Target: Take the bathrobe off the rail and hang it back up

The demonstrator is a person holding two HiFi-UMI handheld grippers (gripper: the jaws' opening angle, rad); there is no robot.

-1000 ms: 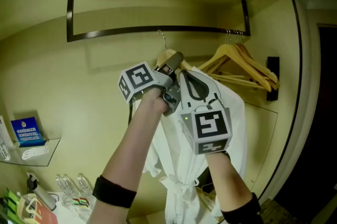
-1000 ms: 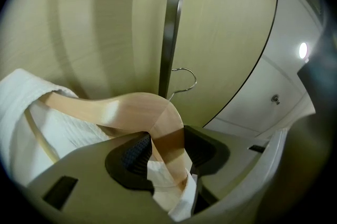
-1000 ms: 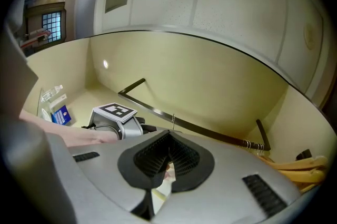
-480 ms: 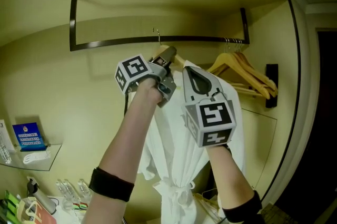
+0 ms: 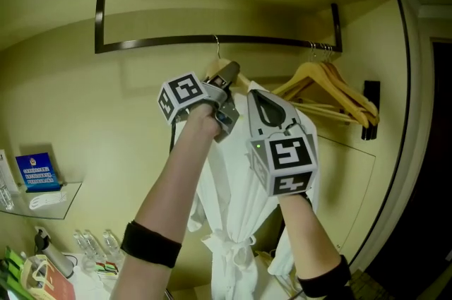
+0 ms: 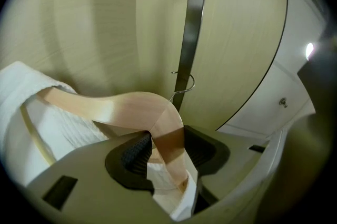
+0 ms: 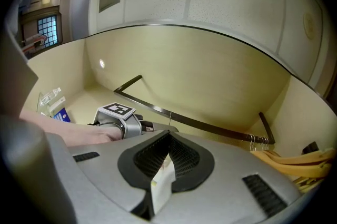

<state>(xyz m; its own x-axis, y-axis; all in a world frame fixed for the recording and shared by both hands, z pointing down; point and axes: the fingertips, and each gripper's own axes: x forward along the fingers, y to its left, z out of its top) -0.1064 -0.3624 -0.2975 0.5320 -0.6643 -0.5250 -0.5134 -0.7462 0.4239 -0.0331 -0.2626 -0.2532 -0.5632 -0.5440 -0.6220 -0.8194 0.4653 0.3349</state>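
Moved: since a second ago the left gripper [image 5: 229, 73] has carried the wooden hanger [image 6: 121, 109] closer up under the rail [image 5: 155, 44]. It has also drawn clear of the right gripper [image 5: 258, 99], which lay against it then.
Bathrobe: the white bathrobe [image 5: 233, 214] drapes from the hanger and hangs straight down below the rail, with its belt knotted low.
Hook: the wire hook [image 6: 185, 84] stands right at the rail; whether it sits over the rail cannot be told.
Left jaws: they stand partway apart and clamp the hanger's wooden neck just under the hook, with a little white cloth below the pads.
Right jaws: they press fully together on a thin fold of the robe's cloth, just below the rail and beside the left gripper.
Spare hangers: a bunch of empty wooden hangers [image 5: 328, 83] sits at the rail's far right end, apart from the robe.
Handling: the robe looks soft, limp and bulky, so it likely sags and swings rather than keeping any shape. Its weight appears to fall almost wholly on the hanger.
Hanger feel: stiff, smooth wood that could pivot or slide between the pads if the load tips.
Best hold: the neck beneath the hook seems the sound place to grip, since it steers the hook. The cloth pinch probably serves only to steady the drape.
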